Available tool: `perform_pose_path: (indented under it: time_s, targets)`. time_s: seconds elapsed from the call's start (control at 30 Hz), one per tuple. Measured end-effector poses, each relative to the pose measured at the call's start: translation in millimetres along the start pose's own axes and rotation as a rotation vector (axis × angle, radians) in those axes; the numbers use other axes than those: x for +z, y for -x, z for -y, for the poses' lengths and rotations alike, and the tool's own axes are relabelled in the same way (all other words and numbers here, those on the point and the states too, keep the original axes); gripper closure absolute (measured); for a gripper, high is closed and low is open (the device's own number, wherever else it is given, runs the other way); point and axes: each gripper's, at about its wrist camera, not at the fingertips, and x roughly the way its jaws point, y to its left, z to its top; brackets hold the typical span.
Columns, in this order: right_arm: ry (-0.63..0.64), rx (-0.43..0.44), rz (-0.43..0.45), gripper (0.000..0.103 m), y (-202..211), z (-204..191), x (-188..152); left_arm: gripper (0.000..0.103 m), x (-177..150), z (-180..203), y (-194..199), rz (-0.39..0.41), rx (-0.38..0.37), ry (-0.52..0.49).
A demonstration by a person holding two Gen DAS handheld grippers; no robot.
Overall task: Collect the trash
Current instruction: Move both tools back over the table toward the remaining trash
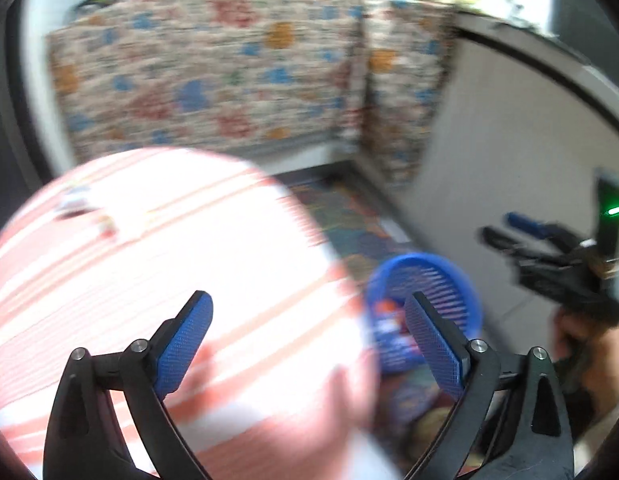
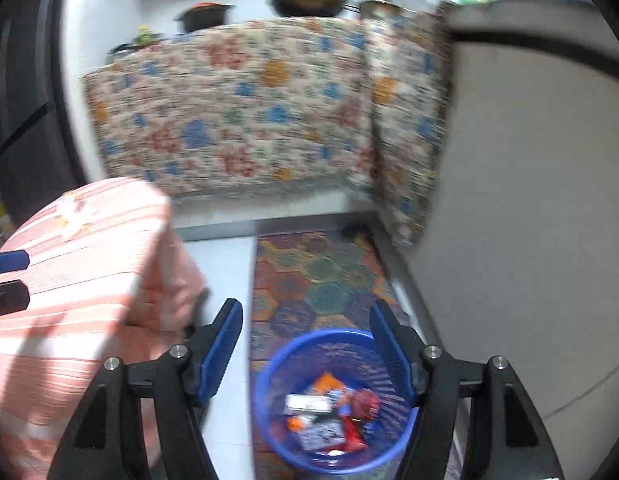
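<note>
A blue plastic basket (image 2: pixel 269 396) stands on the floor and holds several wrappers (image 2: pixel 329 412). It also shows in the left wrist view (image 1: pixel 461 280). My right gripper (image 2: pixel 305 320) is open and empty, directly above the basket. My left gripper (image 1: pixel 309 304) is open and empty over the striped pink-and-white table (image 1: pixel 129 260). Small scraps of trash (image 1: pixel 81 204) lie at the table's far left; they also show in the right wrist view (image 2: pixel 71 216). The right gripper shows in the left wrist view (image 1: pixel 513 228). The left gripper's fingertips (image 2: pixel 9 260) show at the right view's left edge.
A floral cloth (image 2: pixel 237 120) covers a counter behind, with pans (image 2: pixel 309 2) on top. A patterned rug (image 2: pixel 317 276) lies under the basket. A grey-white wall panel (image 2: pixel 529 200) stands to the right.
</note>
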Motion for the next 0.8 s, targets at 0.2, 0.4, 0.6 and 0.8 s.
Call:
perform_pose_path:
  time_s: [0.2, 0.4, 0.6, 0.8]
  targets:
    - [0.155, 0.222, -0.059, 0.035, -2, -133, -3, 0.006, -42, -113, -10, -0.072, 0.277, 0.078]
    - [0.312, 0.331, -0.156, 0.035, -25, -253, -3, 0.005, -54, -188, -33, -0.136, 0.331, 0.147]
    - [0.389, 0.339, -0.241, 0.035, -67, -317, -3, 0.0, -59, -225, -39, -0.144, 0.249, 0.2]
    - [0.351, 0.306, -0.239, 0.027, -93, -334, 6, 0.0, -42, -241, -56, -0.137, 0.196, 0.153]
